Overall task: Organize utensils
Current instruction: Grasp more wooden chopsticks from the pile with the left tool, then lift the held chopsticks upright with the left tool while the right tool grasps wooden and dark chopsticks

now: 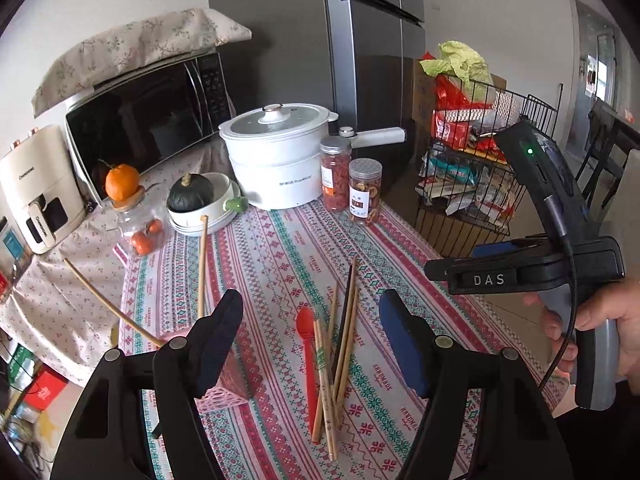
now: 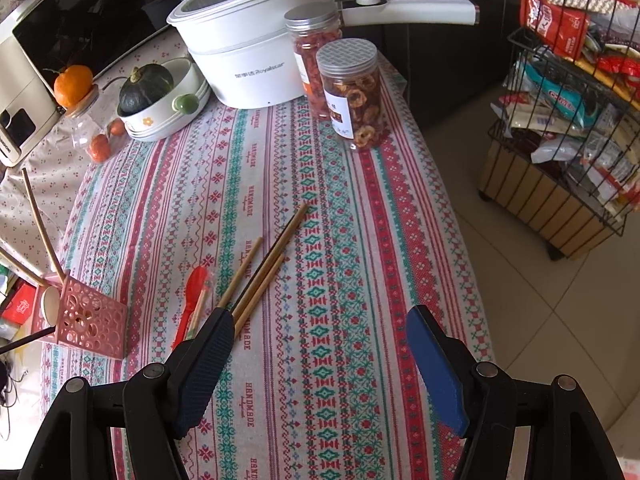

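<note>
Both my left gripper (image 1: pixel 310 344) and right gripper (image 2: pixel 320 368) gape empty; two chopsticks (image 1: pixel 202 268) stand in the pink holder (image 1: pixel 224 384) at my left, while the loose chopsticks (image 1: pixel 340 340) and red spoon (image 1: pixel 307 356) ahead remain.

Woven patterned tablecloth (image 2: pixel 320 240); wooden chopsticks (image 2: pixel 260 276); glossy red plastic spoon (image 1: pixel 307 360); perforated pink plastic holder (image 2: pixel 90 320).

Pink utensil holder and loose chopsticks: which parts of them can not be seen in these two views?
- Pink holder, left wrist view: the left gripper finger covers most of it.
- Pink holder, right wrist view: inside too small to make out.
- Chopsticks, right wrist view: near ends hidden behind the right gripper finger.
- Red spoon, right wrist view: handle end hidden likewise.
</note>
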Motion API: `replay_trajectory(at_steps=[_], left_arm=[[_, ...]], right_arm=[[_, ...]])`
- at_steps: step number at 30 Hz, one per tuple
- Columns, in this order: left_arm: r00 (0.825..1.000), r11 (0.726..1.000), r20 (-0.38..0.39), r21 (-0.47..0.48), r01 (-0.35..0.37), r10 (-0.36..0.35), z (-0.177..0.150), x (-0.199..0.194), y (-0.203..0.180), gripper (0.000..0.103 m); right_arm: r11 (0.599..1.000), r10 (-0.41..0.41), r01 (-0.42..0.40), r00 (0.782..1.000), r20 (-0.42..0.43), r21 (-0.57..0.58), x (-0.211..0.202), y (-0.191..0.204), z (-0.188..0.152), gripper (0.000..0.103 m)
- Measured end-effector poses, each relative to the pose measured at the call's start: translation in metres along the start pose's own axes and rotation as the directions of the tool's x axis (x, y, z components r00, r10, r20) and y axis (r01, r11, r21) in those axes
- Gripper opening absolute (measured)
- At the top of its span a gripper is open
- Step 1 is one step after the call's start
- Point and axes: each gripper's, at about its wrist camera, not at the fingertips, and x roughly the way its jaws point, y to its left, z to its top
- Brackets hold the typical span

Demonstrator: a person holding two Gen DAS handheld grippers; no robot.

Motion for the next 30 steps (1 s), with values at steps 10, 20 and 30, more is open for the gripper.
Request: replay_trajectory(at_steps=[10, 20, 30], left_arm=[[0.931, 0.982, -0.329, -0.156, 0.111, -0.157, 0.009, 0.155, -0.001, 0.016], [0.869, 0.989, -0.477, -0.119, 0.083, -0.130, -0.004, 0.252, -0.004, 0.011], [0.865, 0.993, -0.492, -0.100, 0.060, -0.102, -0.019, 0.265, 0.005, 0.006]], right_arm=[[0.997, -0.032, 0.037, 0.997, -0.077, 0.065, 0.023, -0.029, -0.001, 0.077], [0.998, -0.028, 0.034, 0.992, -0.122, 0.048, 0.039, -0.030, -0.001, 0.077], [0.998, -0.045, 0.052, 0.989, -0.142, 0.045, 0.046, -0.031, -0.002, 0.077]])
